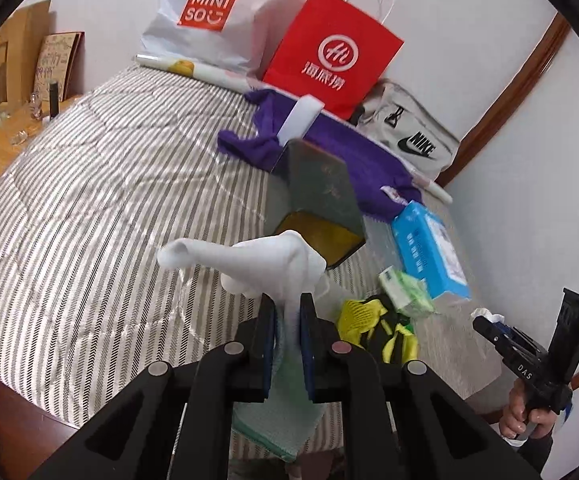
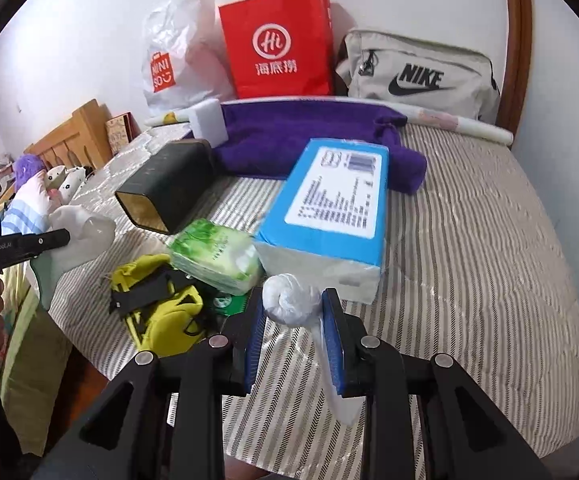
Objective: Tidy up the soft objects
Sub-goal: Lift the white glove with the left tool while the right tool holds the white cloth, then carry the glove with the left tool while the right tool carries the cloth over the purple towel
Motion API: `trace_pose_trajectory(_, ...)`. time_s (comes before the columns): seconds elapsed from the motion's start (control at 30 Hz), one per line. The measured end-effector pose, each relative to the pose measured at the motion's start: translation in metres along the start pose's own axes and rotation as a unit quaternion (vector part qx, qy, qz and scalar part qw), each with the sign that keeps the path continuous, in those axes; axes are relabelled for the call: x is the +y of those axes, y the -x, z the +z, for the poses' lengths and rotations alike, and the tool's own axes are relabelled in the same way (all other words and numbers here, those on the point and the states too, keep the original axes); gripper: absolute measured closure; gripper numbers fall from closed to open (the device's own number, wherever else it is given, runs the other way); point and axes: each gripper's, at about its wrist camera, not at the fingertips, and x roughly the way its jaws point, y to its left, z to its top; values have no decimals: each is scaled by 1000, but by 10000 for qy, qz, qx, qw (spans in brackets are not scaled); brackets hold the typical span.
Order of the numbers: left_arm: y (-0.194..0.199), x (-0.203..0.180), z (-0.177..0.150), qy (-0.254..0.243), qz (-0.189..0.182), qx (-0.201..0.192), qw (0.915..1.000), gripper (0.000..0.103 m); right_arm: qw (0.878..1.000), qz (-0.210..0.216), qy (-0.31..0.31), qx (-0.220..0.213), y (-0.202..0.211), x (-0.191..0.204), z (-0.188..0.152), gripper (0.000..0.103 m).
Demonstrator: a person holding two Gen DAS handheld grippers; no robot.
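Note:
My left gripper (image 1: 287, 300) is shut on a white sock (image 1: 265, 260) with a green cuff, held above the striped bed (image 1: 89, 200); it also shows in the right wrist view (image 2: 81, 236). My right gripper (image 2: 294, 300) holds a white rolled plastic bag (image 2: 291, 300) between its fingers, a strip hanging down by the right pad. The right gripper appears in the left wrist view (image 1: 489, 326) at the far right. A yellow and black strap item (image 2: 157, 304), a green tissue pack (image 2: 217, 256), a blue tissue pack (image 2: 329, 212) and a purple towel (image 2: 305, 136) lie on the bed.
A dark open box (image 2: 169, 188) lies on its side with a white sponge block (image 2: 209, 120) behind. A red paper bag (image 2: 277, 44), a Miniso bag (image 2: 173, 60) and a Nike bag (image 2: 421, 76) stand along the wall. A wooden nightstand (image 1: 9, 144) is left.

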Motion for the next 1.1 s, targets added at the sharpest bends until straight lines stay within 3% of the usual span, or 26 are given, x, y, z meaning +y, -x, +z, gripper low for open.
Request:
trace_pose_trajectory(0.4,11,-22,23,1,-16,-141,9999,91,9989,65,181,-439,32,2,25,75)
trace_pose_trajectory(0.8,-4,-41,32,-121,94,-9,9999,91,9985,379,82,-393,17,-6,25,75)
trace_pose_trajectory(1.1,-14,-48,44,-208,-70,12,9998,91,9982,302,112,-498,19,-7,37,75)
